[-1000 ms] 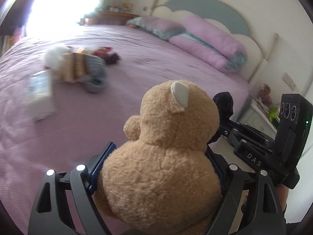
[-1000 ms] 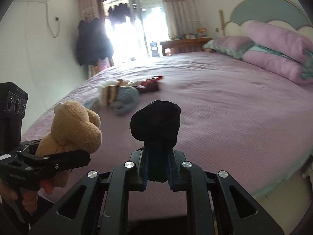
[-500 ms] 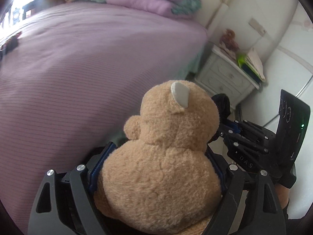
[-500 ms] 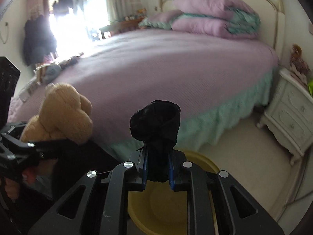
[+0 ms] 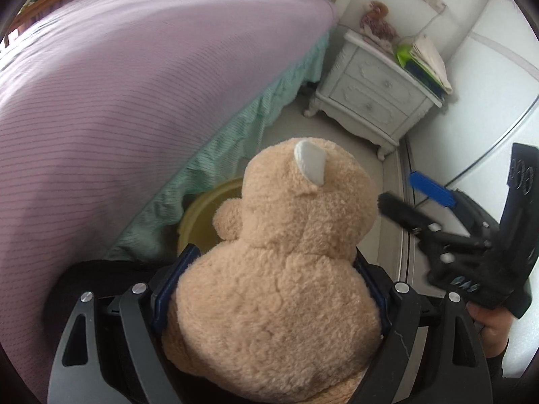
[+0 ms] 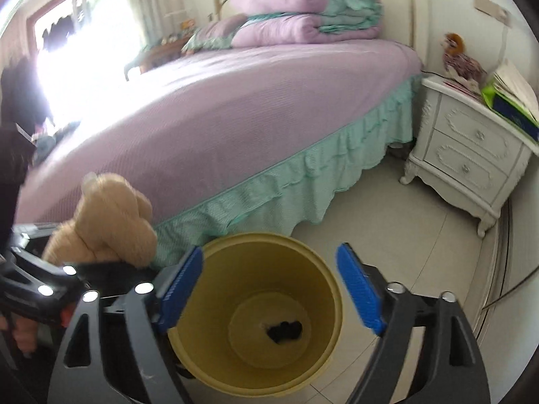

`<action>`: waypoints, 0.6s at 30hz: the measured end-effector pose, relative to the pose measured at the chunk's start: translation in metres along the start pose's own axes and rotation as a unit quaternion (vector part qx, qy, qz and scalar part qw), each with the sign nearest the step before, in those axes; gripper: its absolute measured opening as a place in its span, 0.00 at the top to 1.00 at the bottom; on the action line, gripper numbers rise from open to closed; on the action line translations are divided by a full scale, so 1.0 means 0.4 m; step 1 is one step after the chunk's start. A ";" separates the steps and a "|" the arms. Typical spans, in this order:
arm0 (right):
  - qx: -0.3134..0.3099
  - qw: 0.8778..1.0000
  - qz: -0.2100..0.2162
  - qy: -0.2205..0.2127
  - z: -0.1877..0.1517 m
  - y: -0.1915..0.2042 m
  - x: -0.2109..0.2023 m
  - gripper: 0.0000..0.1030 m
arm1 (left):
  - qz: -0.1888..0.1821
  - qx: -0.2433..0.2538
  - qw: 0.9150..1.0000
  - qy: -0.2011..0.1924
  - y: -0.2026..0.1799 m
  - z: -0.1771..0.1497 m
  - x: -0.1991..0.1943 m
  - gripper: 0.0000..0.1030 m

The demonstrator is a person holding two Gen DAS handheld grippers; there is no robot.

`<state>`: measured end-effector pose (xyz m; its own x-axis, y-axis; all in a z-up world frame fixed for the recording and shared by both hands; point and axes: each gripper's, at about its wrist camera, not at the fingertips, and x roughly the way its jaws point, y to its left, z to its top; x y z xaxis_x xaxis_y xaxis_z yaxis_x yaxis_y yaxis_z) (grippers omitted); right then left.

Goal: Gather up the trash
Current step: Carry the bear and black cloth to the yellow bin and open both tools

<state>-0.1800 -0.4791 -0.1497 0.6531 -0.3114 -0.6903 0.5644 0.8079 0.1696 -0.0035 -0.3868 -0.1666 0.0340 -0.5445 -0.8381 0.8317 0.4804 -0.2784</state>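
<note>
- Right gripper: ribbed blue pads, jaws opening, nothing between them.
- Round yellow plastic bin: directly below it, a crumpled black wad on its floor.
- Left gripper: clamped on a fuzzy tan teddy bear, above the bin's rim.

**Black scrap in the yellow bin**

The right gripper is hanging over the yellow bin, its blue-padded jaws opening with nothing between them. A small black lump is lying on the bin's bottom. At the left, the left gripper is carrying a tan teddy bear beside the purple bed.
</note>
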 end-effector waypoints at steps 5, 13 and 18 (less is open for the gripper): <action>0.062 0.998 0.016 -0.005 0.007 -0.071 -0.022 0.12 | -0.006 0.015 1.000 0.016 -0.031 0.008 0.050 0.17; 0.055 0.998 -0.008 -0.022 0.008 -0.071 -0.036 0.08 | -0.012 0.019 0.999 0.044 -0.058 0.005 0.127 0.12; 0.023 0.999 -0.015 -0.038 0.017 -0.034 -0.040 0.08 | -0.010 0.022 0.999 0.037 -0.059 0.002 0.114 0.09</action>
<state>-0.1946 -0.4885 -0.1360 0.6720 -0.3733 -0.6396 0.6049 0.7750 0.1832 -0.0210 -0.4235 -0.1978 -0.0218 -0.5009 -0.8652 0.8551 0.4391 -0.2758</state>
